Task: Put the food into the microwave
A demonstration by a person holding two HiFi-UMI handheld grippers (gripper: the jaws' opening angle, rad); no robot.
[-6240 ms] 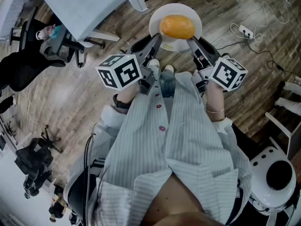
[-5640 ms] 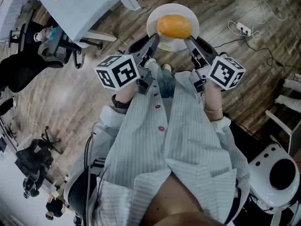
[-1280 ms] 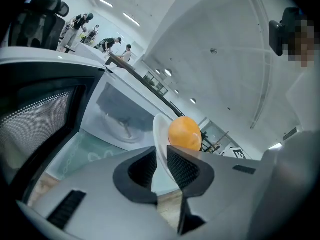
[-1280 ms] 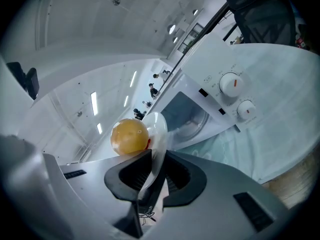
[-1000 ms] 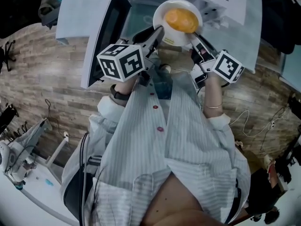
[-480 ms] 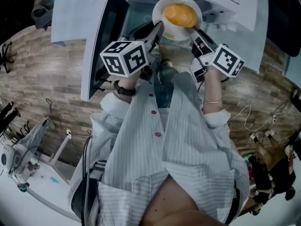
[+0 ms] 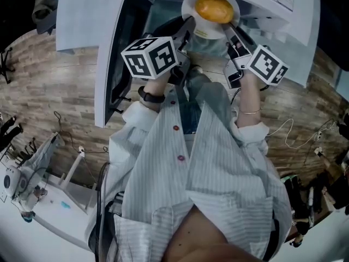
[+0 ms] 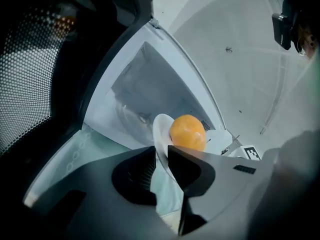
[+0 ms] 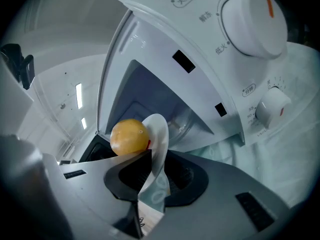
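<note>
**Plate [image 7: 200, 31] of food [image 7: 214, 8] at microwave [image 7: 286, 15] mouth**

One rim is clamped by the right gripper [image 7: 229, 29]. The opposite rim is between the opening jaws of the left gripper [image 7: 187, 29]. The round orange food is carried just beyond both sets of fingertips, midway between them.

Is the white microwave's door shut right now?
No, the dark-windowed door of the white microwave stands swung wide open at the left, and the white plate is at its open cavity.

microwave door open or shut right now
Open: the door is swung out to the left, and the cavity shows behind the plate.
</note>
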